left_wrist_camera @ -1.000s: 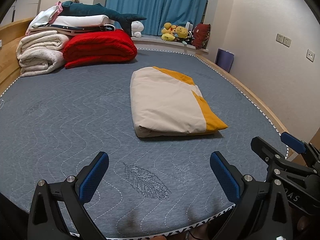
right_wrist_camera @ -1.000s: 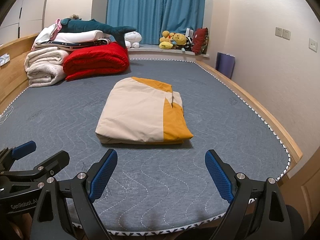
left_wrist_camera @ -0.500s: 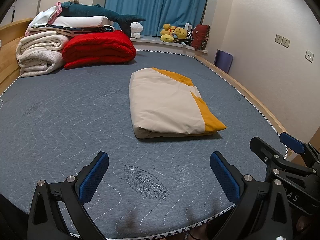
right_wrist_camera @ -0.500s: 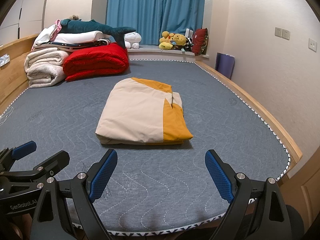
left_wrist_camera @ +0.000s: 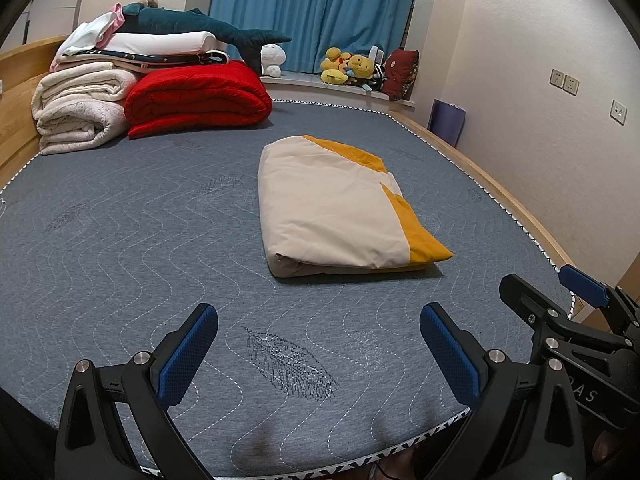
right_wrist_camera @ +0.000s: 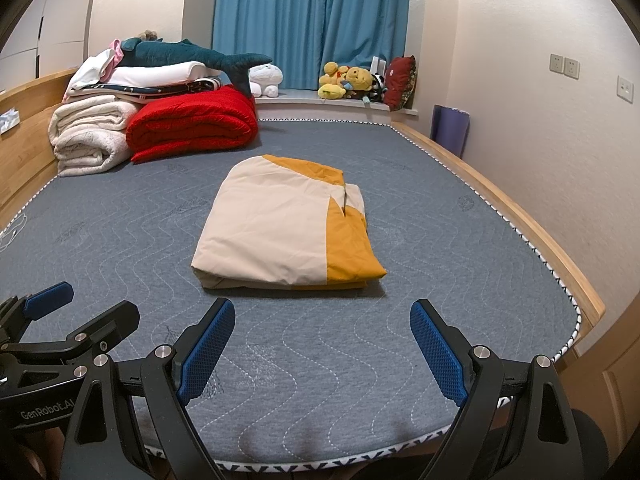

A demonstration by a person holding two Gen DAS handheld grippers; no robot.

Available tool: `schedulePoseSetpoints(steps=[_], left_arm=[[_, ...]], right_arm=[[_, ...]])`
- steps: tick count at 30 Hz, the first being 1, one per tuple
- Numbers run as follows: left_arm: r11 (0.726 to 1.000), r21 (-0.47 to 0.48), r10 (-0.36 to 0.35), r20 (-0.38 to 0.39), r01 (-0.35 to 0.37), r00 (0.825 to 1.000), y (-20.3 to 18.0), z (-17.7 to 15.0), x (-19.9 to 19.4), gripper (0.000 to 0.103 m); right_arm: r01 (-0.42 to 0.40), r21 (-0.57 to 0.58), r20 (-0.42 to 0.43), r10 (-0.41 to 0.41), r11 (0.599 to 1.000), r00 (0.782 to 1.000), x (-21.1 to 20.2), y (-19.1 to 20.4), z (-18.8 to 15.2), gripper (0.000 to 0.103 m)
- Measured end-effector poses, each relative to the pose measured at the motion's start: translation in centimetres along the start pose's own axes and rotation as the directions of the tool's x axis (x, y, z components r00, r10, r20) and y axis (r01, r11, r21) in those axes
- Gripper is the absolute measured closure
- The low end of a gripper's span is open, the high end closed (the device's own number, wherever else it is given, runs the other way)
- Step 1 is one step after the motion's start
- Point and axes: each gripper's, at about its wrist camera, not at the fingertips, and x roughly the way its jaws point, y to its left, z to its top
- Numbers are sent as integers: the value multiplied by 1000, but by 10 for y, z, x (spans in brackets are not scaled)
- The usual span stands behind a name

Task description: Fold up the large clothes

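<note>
Left wrist view shows the left gripper (left_wrist_camera: 318, 354) with its blue-padded fingers spread wide and holding nothing, poised over the near edge of the grey quilted mattress (left_wrist_camera: 120, 240). Right of it in that view is the right gripper (left_wrist_camera: 560, 300), likewise gaping and empty; its own camera shows it (right_wrist_camera: 322, 350) wide apart above the same near edge. The folded cream-and-mustard garment (left_wrist_camera: 340, 208) lies flat near the middle of the mattress, somewhat toward the right edge, well apart from both grippers; its mustard band runs along the right side (right_wrist_camera: 288, 228). At the far left corner sit a folded red quilt (left_wrist_camera: 196, 100), rolled cream blankets (left_wrist_camera: 80, 108) and a plush shark (left_wrist_camera: 200, 28) on top of the stack. Stuffed toys (right_wrist_camera: 348, 80) rest on the window ledge before blue curtains (right_wrist_camera: 308, 20).
</note>
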Motion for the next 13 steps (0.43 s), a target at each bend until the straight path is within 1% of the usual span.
schedulePoseSetpoints(steps=[13], left_arm=[[1000, -2, 2, 4, -2, 1000, 1, 0, -1, 2]], right_arm=[[0, -1, 1, 0, 1000, 1000, 0, 1, 0, 13]])
